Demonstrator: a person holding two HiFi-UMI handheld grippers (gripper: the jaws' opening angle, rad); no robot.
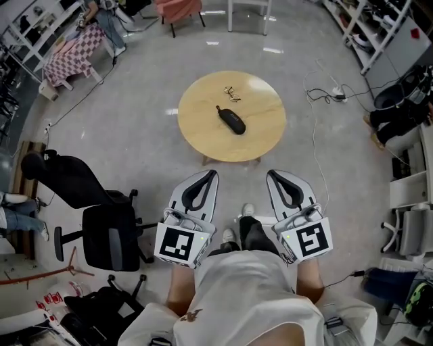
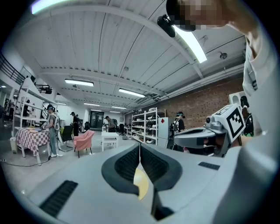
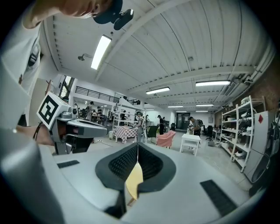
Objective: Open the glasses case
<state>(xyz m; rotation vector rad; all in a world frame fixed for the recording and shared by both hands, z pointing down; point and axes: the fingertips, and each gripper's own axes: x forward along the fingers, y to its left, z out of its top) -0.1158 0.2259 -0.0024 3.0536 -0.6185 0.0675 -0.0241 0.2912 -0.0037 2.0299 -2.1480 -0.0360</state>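
Observation:
A black glasses case (image 1: 231, 120) lies closed near the middle of a round wooden table (image 1: 203, 135), with a pair of glasses (image 1: 232, 90) further back on it. My left gripper (image 1: 211, 173) and right gripper (image 1: 271, 173) are both held level in front of the person, short of the table's near edge, jaws shut with nothing between them. In the left gripper view the left gripper (image 2: 139, 145) points across the room, and the right gripper (image 2: 177, 138) shows at its right. In the right gripper view the right gripper (image 3: 138, 145) is shut too, and a sliver of tabletop (image 3: 134, 181) shows between its jaws.
A black office chair (image 1: 108, 233) stands at the left beside the person. Cables and a power strip (image 1: 337, 92) lie on the floor right of the table. A checkered table (image 1: 73, 54) and a pink chair (image 1: 177, 9) stand far back. Shelving (image 1: 379, 30) lines the right.

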